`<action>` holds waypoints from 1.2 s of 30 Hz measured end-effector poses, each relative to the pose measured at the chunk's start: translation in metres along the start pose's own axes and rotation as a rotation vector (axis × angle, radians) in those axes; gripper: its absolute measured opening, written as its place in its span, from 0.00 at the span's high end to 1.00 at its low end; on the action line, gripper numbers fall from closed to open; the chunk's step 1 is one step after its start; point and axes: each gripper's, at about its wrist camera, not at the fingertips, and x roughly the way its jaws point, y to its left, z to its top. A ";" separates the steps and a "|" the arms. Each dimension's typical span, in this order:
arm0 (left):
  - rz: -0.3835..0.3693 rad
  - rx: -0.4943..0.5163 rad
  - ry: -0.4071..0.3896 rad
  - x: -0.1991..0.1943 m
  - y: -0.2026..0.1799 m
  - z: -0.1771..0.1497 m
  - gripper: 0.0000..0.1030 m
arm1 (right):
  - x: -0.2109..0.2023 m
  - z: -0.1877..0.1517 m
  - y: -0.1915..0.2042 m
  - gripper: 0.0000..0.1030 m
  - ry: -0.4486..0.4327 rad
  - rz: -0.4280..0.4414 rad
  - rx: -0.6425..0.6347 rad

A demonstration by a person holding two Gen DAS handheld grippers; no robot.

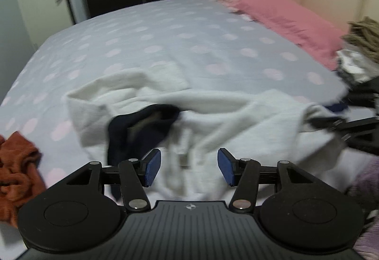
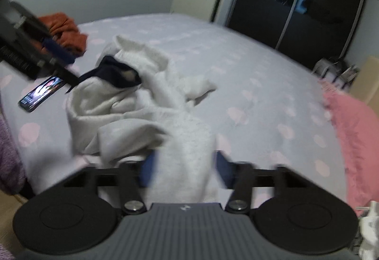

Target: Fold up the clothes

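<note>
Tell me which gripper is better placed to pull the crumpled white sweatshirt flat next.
Right. The right gripper already has the white fleece sweatshirt between its fingers; the left gripper is open above it, holding nothing.

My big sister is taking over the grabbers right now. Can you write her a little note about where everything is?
Left gripper: open, hovering over the white sweatshirt, holding nothing.
Right gripper: fabric of the same sweatshirt lies between its fingers; blur hides whether it is clamped.
The sweatshirt lies crumpled on the dotted bed, dark hood lining showing.
Nothing looks folded yet. Left: flatten and fold it. The orange garment and phone lie nearby.
</note>
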 end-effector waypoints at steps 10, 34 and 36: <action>0.081 -0.071 0.015 0.027 0.045 0.006 0.50 | 0.008 0.004 -0.065 0.95 0.029 -0.287 -0.007; -0.032 0.501 0.013 0.083 -0.035 0.026 0.50 | 0.017 -0.026 -0.219 0.90 0.151 -0.525 0.195; -0.032 0.504 0.033 0.089 -0.035 0.029 0.50 | 0.010 -0.025 -0.211 0.84 0.118 -0.512 0.148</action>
